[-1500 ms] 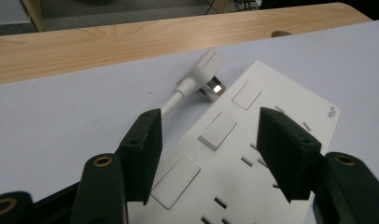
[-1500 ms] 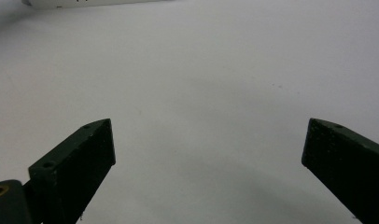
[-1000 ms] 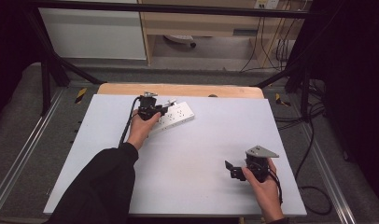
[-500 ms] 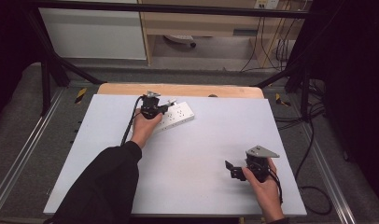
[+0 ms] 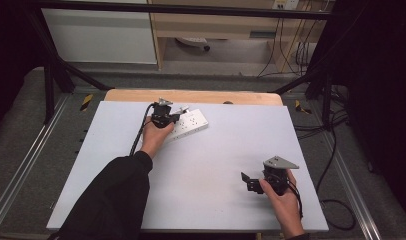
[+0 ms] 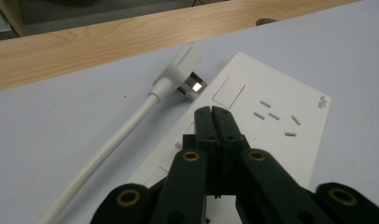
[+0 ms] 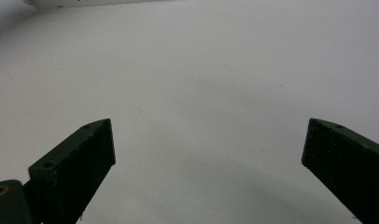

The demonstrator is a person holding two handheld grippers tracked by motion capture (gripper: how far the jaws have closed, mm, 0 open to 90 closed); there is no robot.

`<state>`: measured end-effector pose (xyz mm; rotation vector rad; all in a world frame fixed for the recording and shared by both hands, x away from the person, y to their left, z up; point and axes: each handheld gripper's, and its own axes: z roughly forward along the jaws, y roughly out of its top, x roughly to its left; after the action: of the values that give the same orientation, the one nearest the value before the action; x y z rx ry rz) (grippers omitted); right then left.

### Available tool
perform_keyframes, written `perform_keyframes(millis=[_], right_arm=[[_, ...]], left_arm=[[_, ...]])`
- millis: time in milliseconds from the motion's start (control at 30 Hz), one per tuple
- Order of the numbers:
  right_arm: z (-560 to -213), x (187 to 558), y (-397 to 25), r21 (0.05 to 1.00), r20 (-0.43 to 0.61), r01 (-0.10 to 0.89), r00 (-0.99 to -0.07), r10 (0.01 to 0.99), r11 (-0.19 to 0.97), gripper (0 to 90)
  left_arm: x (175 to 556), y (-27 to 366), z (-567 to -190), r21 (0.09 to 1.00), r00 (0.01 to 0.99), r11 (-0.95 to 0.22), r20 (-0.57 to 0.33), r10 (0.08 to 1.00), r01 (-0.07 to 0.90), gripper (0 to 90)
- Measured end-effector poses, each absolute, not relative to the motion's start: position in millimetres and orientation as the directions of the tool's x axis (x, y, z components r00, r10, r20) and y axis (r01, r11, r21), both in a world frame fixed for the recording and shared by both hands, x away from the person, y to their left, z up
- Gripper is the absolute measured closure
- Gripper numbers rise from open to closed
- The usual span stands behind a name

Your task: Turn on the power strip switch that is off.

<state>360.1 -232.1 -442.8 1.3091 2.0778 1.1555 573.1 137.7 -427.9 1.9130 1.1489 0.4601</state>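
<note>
White table (image 5: pixel 201 170) carries our power strip (image 5: pixel 190 124) at its far left, long axis slanting toward the wooden edge. Our left gripper (image 6: pixel 212 112), jaws pressed together and empty, rests over the strip just short of the plug (image 6: pixel 180 72). Our right gripper (image 5: pixel 247 181) sits spread, well apart.

Illumination is even and overhead on the table (image 5: pixel 201 165), whose pale top reads bright; surroundings beyond the table's left and right edges fall to near black. Shadows beside the hands on the table are faint and soft. In the left gripper view, the plug (image 6: pixel 180 77) lying against the power strip (image 6: pixel 276 116) shows a small glare spot on its metal; the left tool (image 6: pixel 212 112) is sharp at the tips, softer toward the bottom. In the right gripper view, the right tool (image 7: pixel 208 140) is blurred, and a broad soft shadow darkens the table below it.
</note>
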Motion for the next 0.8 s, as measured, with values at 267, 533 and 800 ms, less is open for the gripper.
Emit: perform_keyframes(millis=[267,533,800], right_arm=[[-442.6,359.9,-232.8,0.823,0.077,0.529,-0.464,0.882,0.207,3.2],[-442.6,359.9,-232.9,0.823,0.078,0.53,-0.463,0.883,0.205,3.2],[-442.6,360.1,-233.1,0.824,0.077,0.528,-0.464,0.883,0.206,3.2]], left_arm=[[574.7,137.9,-427.1,0.807,0.51,-0.237,-0.091,0.856,0.542,90.0],[576.3,139.2,-429.3,0.806,0.506,-0.236,-0.089,0.858,0.542,90.0],[578.8,143.9,-430.5,0.805,0.493,-0.23,-0.088,0.866,0.547,90.0]])
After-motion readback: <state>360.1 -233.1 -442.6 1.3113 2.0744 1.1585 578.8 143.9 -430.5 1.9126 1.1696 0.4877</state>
